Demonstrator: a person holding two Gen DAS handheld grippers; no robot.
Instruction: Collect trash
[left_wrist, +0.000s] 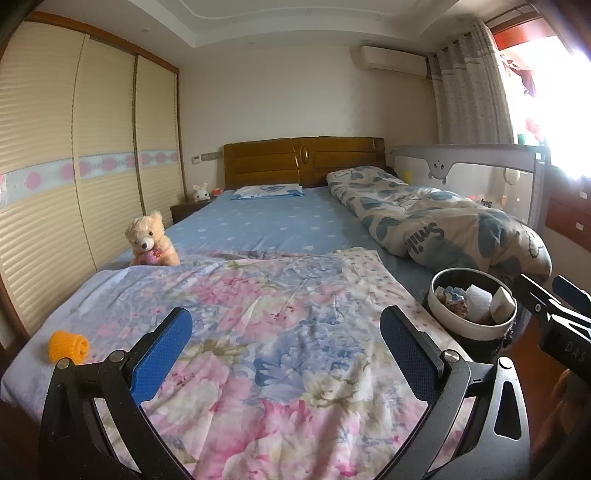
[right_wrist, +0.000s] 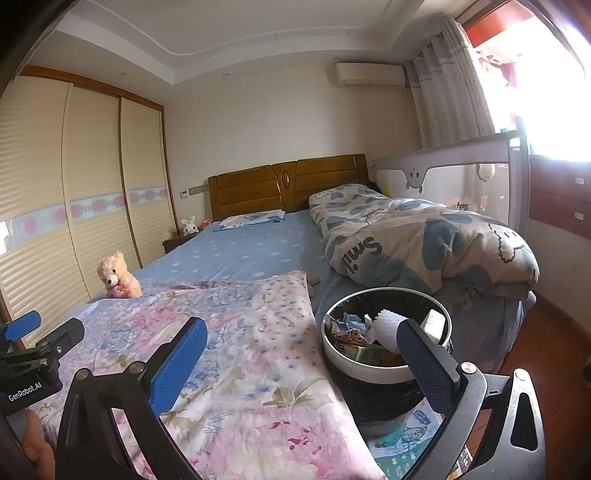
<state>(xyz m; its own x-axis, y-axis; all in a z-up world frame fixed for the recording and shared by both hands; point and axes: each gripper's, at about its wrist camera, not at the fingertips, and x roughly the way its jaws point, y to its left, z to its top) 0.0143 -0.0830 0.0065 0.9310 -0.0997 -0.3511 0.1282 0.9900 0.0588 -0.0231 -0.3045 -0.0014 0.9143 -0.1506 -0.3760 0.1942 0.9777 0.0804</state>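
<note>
A: How do the jaws stand?

B: Both released. The left gripper hangs spread wide over the floral quilt, holding nothing. The right gripper is just as wide, empty too.

A: And the trash?

B: Crumpled paper lies in the round bin just right of the bed's near corner. An orange roll sits on the quilt, near left. A teddy bear sits farther left.

Both wrist cameras looked from the foot of the bed toward the headboard, low and close over the floral blanket; both showed the trash bin.
</note>
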